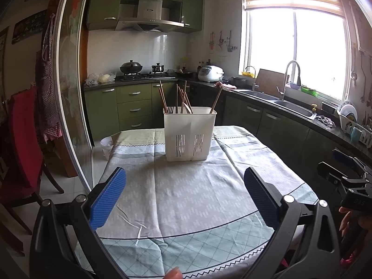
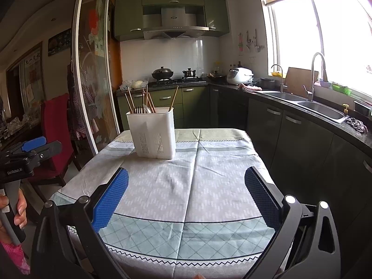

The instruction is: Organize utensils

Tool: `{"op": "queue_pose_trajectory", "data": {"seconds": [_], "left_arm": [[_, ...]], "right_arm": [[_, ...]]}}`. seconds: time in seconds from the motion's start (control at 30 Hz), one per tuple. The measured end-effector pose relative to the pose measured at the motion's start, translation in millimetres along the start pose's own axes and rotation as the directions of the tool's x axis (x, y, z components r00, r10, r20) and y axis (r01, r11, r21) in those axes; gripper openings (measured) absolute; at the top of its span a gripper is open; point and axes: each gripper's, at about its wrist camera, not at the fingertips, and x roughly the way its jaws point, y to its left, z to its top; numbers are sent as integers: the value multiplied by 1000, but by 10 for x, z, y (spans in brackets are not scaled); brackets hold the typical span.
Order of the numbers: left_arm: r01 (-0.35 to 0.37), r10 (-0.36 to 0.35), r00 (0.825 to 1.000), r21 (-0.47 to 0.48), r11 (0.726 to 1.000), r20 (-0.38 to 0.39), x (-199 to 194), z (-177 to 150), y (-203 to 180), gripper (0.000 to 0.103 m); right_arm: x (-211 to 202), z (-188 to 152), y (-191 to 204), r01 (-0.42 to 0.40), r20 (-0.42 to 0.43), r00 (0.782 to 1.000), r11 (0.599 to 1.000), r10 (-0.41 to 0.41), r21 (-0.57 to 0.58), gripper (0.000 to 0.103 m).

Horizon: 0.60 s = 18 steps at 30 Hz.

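The left claw [image 1: 184, 176] is held spread wide above the near part of the tabletop [image 1: 186, 200], with nothing between its blue pads [image 1: 108, 197]. The white utensil holder [image 1: 189, 134] is seen straight ahead of it, well beyond the fingertips and centred in the gap, standing upright on the far half of the tablecloth [image 1: 200, 230].

From the right wrist view, the right claw [image 2: 186, 176] is likewise spread wide and holds nothing; the utensil holder [image 2: 152, 133] is placed ahead and to the left of its centre line, well apart from the fingertips. The left claw [image 2: 34, 145] is caught at the left edge of that view, gripped by a hand [image 2: 19, 209].

The holder is a white plastic box with a rounded rectangular rim and two panels of vertical slots low on its front wall. A divider is faintly visible through the front. Wooden chopsticks [image 1: 162, 96] are stood in it at the left, leaning in different directions, with fork tines [image 1: 171, 109] just showing over the rim beside them. More chopsticks are crossed in the middle, and a single pair [image 1: 216, 100] leans outward at the right end. The cloth under it is grey and pale green, with zigzag lines and creases.
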Motion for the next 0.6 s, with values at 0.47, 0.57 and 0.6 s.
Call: {"op": "queue_pose_trajectory", "data": {"seconds": [0.47,0.57,0.6], "left_arm": [[-3,3,1000,-1,1000,5,0,-10,8,97],[-4,4,1000,-2,1000,5,3,-11,9,97],[-3,3,1000,-1,1000,4,0,-11,9,97]], "right_arm": [[11,-16,14,2,-1,1000,1000,-2,-4,99],[24,-27,24,0,-4,1000,1000,0,-2,99],[29,-28,24,1,-4,1000,1000,-1,-2,99]]}}
